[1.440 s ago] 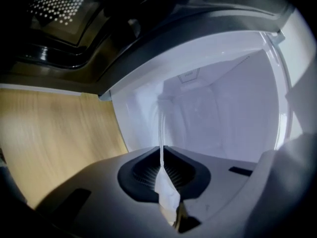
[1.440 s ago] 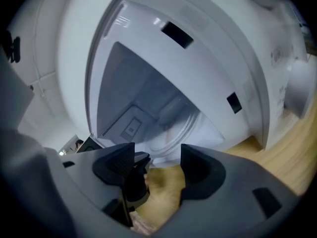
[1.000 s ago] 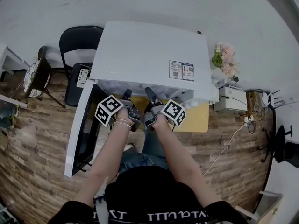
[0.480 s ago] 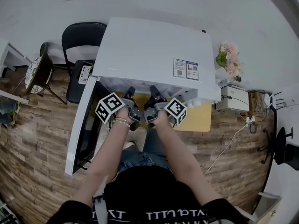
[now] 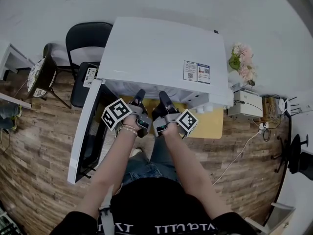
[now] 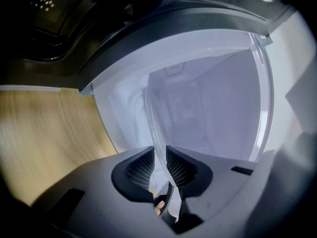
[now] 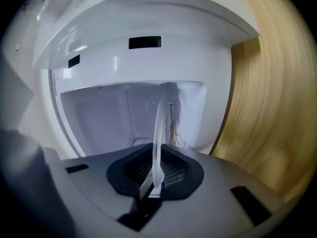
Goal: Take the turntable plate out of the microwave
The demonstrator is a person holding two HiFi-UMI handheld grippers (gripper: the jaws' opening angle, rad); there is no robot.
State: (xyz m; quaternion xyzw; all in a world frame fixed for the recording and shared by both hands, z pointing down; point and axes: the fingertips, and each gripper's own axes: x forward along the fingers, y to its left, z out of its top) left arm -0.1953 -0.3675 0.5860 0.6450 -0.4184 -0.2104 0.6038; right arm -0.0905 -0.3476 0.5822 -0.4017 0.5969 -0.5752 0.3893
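Bright, even room light, soft shadows. Head view bends hard at the edges; gripper views go black in the corners, wooden tabletop point(image 6: 44, 133) smeared, turntable plate point(image 6: 154, 133) soft.

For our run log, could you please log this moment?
left gripper: opening, plate between fingers | right gripper: shut on plate | door: open

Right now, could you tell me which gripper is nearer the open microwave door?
Left. The left gripper, jaws opening with the turntable plate between them, sits next to the microwave door; the right gripper, gripping the plate too, lies beyond it.
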